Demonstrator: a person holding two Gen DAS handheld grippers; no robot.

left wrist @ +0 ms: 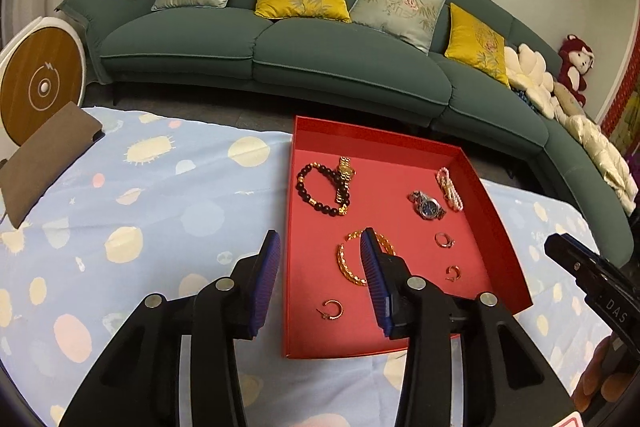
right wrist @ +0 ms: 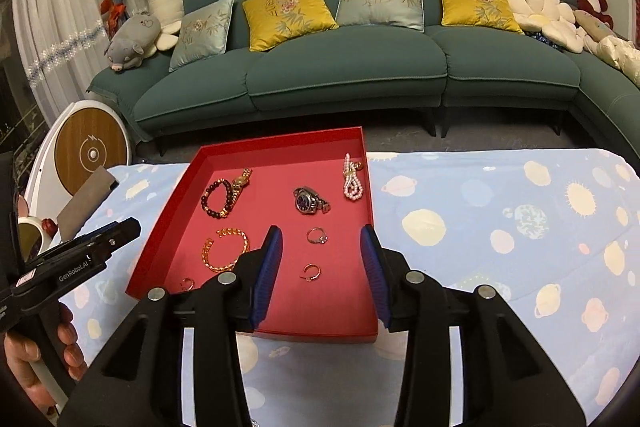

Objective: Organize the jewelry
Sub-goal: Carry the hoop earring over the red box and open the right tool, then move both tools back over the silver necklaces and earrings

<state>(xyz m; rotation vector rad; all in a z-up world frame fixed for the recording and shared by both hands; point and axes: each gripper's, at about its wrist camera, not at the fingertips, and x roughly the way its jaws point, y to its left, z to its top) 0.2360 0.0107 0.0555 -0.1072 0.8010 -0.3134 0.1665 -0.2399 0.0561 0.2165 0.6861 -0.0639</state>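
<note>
A red tray (left wrist: 508, 247) (right wrist: 168, 203) lies on the blue patterned cloth. In it are a dark bead bracelet (left wrist: 310, 193) (right wrist: 214, 201), a gold watch (left wrist: 345, 173) (right wrist: 241, 181), a silver watch (left wrist: 427, 206) (right wrist: 308, 203), a pearl bracelet (left wrist: 450, 189) (right wrist: 352, 183), a gold chain bracelet (left wrist: 348, 263) (right wrist: 224, 247), a ring (left wrist: 444, 239) (right wrist: 317, 235) and two hoop earrings (left wrist: 330, 309) (left wrist: 452, 273) (right wrist: 311, 271) (right wrist: 187, 283). My left gripper (left wrist: 320, 247) is open and empty over the tray's left edge. My right gripper (right wrist: 322, 241) is open and empty above the tray's near right part.
A brown pouch (left wrist: 44, 155) (right wrist: 86, 203) lies at the cloth's far left. A round white and wood device (left wrist: 38, 83) (right wrist: 90, 151) stands beside it. A green sofa (left wrist: 320, 59) with cushions is behind the table. The cloth extends right of the tray.
</note>
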